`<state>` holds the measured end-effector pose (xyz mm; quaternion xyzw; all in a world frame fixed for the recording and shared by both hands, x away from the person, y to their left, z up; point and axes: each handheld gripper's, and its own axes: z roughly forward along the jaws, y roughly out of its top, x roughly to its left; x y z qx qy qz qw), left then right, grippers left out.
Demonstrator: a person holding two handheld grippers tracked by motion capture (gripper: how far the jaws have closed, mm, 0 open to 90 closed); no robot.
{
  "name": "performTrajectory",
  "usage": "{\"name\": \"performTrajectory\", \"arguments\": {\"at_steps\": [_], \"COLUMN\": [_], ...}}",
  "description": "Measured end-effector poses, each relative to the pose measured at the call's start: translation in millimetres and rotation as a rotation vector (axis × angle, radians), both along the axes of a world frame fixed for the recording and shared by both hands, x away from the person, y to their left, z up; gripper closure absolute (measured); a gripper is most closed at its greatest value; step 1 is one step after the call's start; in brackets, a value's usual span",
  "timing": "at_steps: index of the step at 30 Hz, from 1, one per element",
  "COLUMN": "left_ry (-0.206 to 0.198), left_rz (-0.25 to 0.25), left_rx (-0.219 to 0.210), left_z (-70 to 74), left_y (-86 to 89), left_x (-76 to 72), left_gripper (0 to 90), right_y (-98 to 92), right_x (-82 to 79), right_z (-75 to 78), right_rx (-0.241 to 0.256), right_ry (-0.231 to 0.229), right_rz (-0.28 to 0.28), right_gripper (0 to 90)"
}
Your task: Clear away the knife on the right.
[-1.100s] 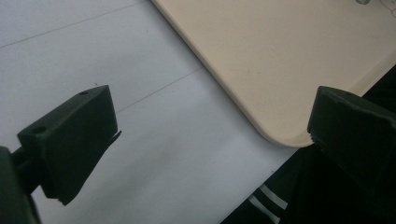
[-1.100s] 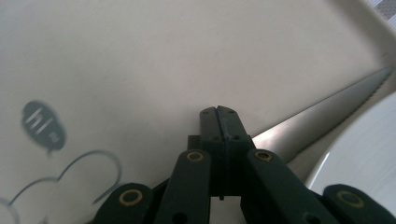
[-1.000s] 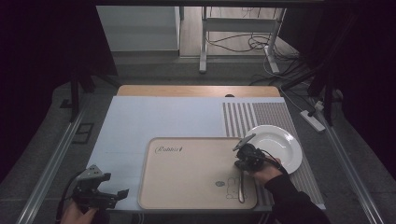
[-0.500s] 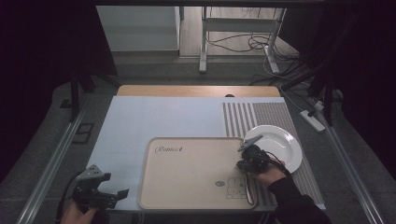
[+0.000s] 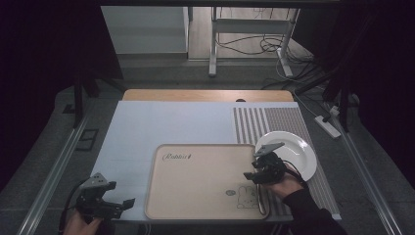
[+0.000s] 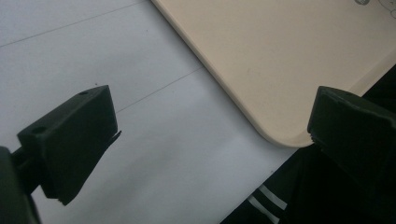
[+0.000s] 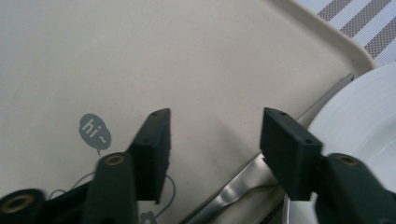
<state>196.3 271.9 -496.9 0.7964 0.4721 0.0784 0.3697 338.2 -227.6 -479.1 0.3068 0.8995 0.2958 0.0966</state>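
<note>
the right gripper (image 5: 257,171) hangs over the right edge of the beige rectangular plastic tray (image 5: 195,196), its jaws apart with nothing between them. in the right gripper view (image 7: 215,144) a slim silver metal utensil (image 7: 243,184), probably a knife though little of it is seen, lies along the tray's inner rim. it runs from about 6 o'clock below the jaws up toward 2 o'clock, passing under the right-hand jaw and not touched by either. in the high view the same utensil (image 5: 265,203) is a thin line at 5 o'clock from the gripper, hard against the tray's right wall. the round white ceramic plate (image 5: 293,152) sits on the striped grey-and-white placemat (image 5: 264,122) at 2 o'clock from the gripper, its rim just beside the tray.

the left gripper (image 5: 115,205) rests at the table's near-left corner, at 9 o'clock from the tray, jaws wide apart and empty; the left gripper view (image 6: 205,135) has the tray's rounded corner (image 6: 280,126) between them over the pale blue tabletop (image 6: 140,56).
</note>
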Motion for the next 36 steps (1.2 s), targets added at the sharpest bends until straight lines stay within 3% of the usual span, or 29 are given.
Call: {"name": "performTrajectory", "arguments": {"at_steps": [13,17,31,36], "left_ry": [0.002,0.006,0.010,0.012], "left_rz": [-0.022,-0.024,-0.037,-0.036], "left_rx": [-0.005,-0.007,-0.023,-0.022], "left_z": [-0.4,-0.5,-0.9,-0.8], "left_y": [-0.4,-0.7,0.6,0.5], "left_x": [0.3,0.6,1.0,1.1], "left_gripper": [1.2,1.2,1.0,1.0], "right_y": [0.7,-3.0,-38.3,-50.7], "right_x": [-10.7,-13.1,-24.8,-32.5], "right_z": [0.2,-2.5,-2.8,-3.3], "right_rx": [0.060,0.054,0.088,0.091], "right_ry": [-0.026,-0.028,-0.064,-0.097], "right_rz": [-0.023,-0.040,-0.163,-0.230], "right_gripper": [9.9,2.6,0.0,0.0]}}
